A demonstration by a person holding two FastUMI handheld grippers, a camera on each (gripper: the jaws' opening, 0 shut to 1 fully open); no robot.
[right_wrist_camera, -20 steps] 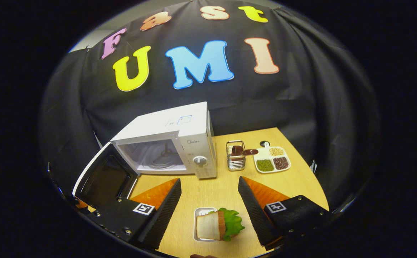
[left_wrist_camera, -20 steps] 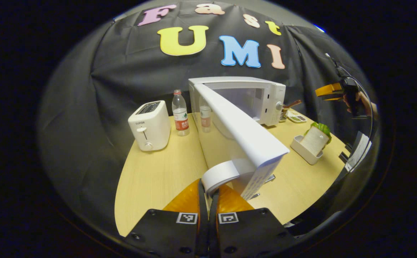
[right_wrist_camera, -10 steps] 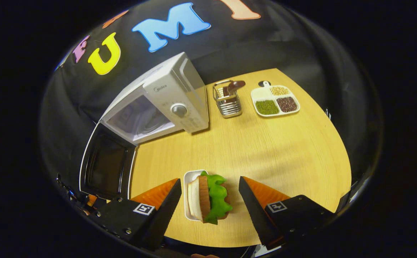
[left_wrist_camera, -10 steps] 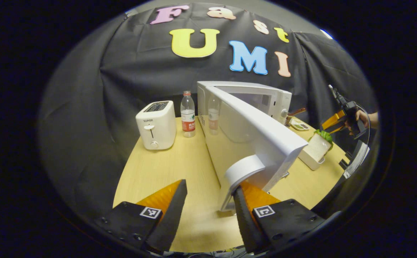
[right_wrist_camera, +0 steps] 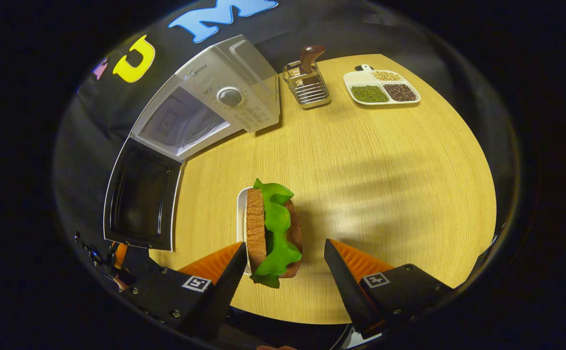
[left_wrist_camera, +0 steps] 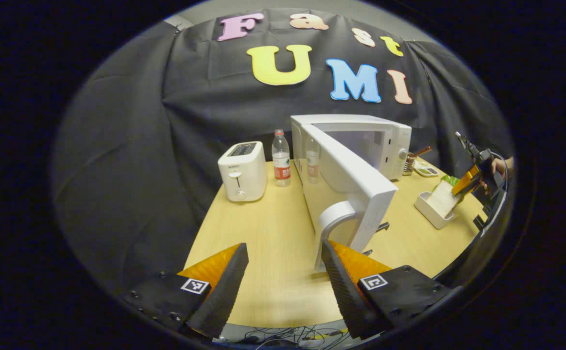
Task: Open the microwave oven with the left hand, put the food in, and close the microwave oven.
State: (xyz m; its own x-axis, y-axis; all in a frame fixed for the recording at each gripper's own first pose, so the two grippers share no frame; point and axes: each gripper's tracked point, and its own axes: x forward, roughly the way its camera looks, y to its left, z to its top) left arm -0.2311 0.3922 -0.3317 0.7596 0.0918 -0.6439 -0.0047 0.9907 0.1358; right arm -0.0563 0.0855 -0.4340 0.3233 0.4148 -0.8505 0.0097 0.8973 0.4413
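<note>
The white microwave [left_wrist_camera: 360,141] stands at the back of the wooden table with its door [left_wrist_camera: 348,184] swung wide open; the curved door handle [left_wrist_camera: 334,221] faces me. My left gripper [left_wrist_camera: 285,272] is open, just in front of the handle and apart from it. In the right gripper view, the sandwich with green lettuce [right_wrist_camera: 273,233] stands on edge in a small white tray [right_wrist_camera: 240,214]. My right gripper [right_wrist_camera: 283,272] is open directly above it, one finger on each side. The microwave [right_wrist_camera: 210,107] and its dark door window [right_wrist_camera: 139,197] lie to the left. The right gripper [left_wrist_camera: 472,177] hovers over the sandwich [left_wrist_camera: 440,197].
A white toaster [left_wrist_camera: 241,170] and a water bottle [left_wrist_camera: 281,158] stand left of the microwave. A wire utensil holder [right_wrist_camera: 307,85] and a divided dish of beans [right_wrist_camera: 382,90] sit at the far side. Bare table [right_wrist_camera: 385,170] lies right of the sandwich.
My left gripper let go of the door handle, opened and drew back. My right gripper came down over the sandwich, still open.
</note>
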